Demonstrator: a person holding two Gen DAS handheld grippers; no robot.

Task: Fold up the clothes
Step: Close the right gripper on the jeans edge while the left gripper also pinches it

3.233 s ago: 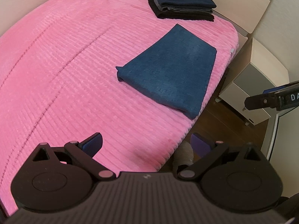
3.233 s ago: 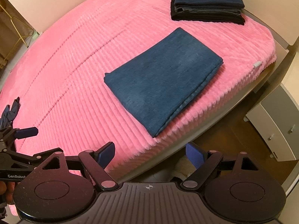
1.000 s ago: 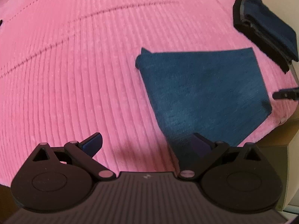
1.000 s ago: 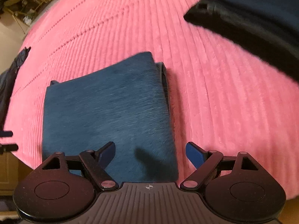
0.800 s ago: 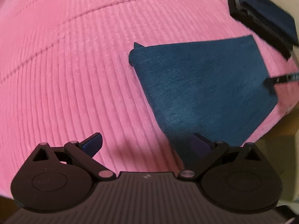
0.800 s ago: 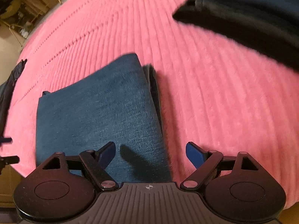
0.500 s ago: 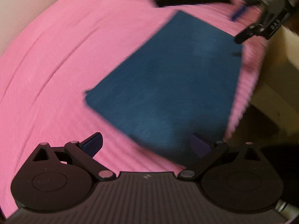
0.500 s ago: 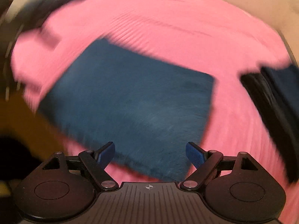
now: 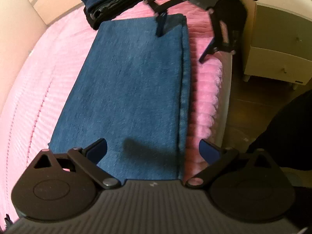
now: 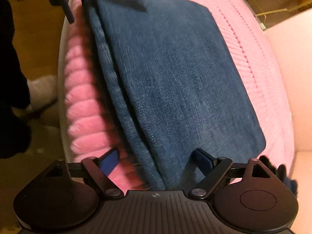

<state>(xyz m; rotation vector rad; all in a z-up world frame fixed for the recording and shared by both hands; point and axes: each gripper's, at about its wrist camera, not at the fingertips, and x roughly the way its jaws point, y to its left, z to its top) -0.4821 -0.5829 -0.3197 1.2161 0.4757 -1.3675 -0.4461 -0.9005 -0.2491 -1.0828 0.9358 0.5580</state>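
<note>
You're looking at a ribbed pink bedspread [image 9: 35,89] covering the bed, a cream nightstand [image 9: 276,44] standing beside it on a brown wooden floor [image 9: 241,105], a beige wall [image 10: 292,62] showing behind the bed.

Folded dark-blue garment [image 9: 132,81] lies flat near the pink bed's [image 9: 39,74] edge

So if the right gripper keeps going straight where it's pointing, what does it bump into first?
Most likely the folded blue cloth. The right gripper is open, angled down at its near end by the bed's edge; depth is unclear.
</note>
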